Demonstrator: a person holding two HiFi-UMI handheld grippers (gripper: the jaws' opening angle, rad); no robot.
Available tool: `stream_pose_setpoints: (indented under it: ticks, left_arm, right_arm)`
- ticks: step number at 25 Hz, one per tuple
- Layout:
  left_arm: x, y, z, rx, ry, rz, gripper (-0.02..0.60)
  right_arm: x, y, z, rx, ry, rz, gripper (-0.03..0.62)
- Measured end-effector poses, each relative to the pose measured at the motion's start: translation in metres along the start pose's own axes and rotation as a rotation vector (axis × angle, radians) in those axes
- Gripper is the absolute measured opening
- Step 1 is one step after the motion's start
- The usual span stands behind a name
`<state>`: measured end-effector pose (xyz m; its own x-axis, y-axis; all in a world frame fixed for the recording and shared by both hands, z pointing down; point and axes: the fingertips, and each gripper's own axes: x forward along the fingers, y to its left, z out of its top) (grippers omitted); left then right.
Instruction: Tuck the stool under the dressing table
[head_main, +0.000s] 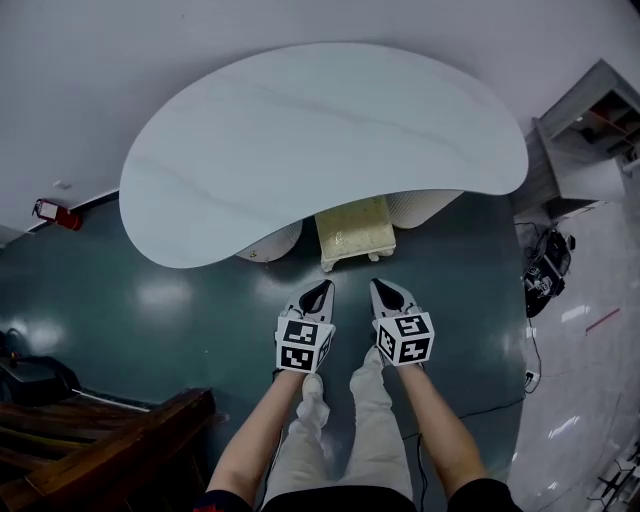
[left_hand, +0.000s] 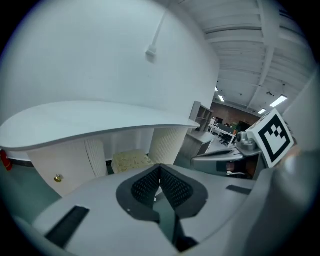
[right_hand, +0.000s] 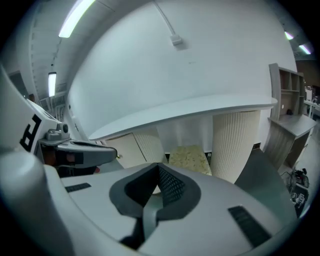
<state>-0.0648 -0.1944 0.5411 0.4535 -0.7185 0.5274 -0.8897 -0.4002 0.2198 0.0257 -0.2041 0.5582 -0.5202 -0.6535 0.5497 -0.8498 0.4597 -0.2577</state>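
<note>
A cream, cushioned stool (head_main: 354, 232) stands on the dark green floor, its far half under the front edge of the white kidney-shaped dressing table (head_main: 320, 140). It sits between the table's two fluted white supports. My left gripper (head_main: 319, 292) and right gripper (head_main: 384, 290) hang side by side just short of the stool's near edge, apart from it. Both are shut with nothing between the jaws. The left gripper view shows the left gripper (left_hand: 160, 169) with the stool (left_hand: 131, 160) beyond it. From the right gripper (right_hand: 159, 169), the stool (right_hand: 188, 155) lies ahead under the tabletop (right_hand: 190, 111).
A dark wooden piece (head_main: 110, 445) fills the lower left. A red object (head_main: 56, 213) lies by the wall at left. A grey shelf unit (head_main: 585, 130) and a black device with cables (head_main: 546, 275) stand at right. The person's legs show below the grippers.
</note>
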Motion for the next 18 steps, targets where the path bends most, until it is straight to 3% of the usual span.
stream_pose_setpoints:
  ticks: [6,18]
  left_arm:
    - [-0.052,-0.017,0.012,-0.021,-0.014,-0.006,0.015]
    - [-0.145,-0.053,0.067,0.052,-0.101,-0.055,0.015]
  right_arm:
    - [-0.049,0.039,0.020,-0.016,-0.039,0.025,0.008]
    - [-0.130,0.107,0.070,-0.012,-0.168,0.045,0.008]
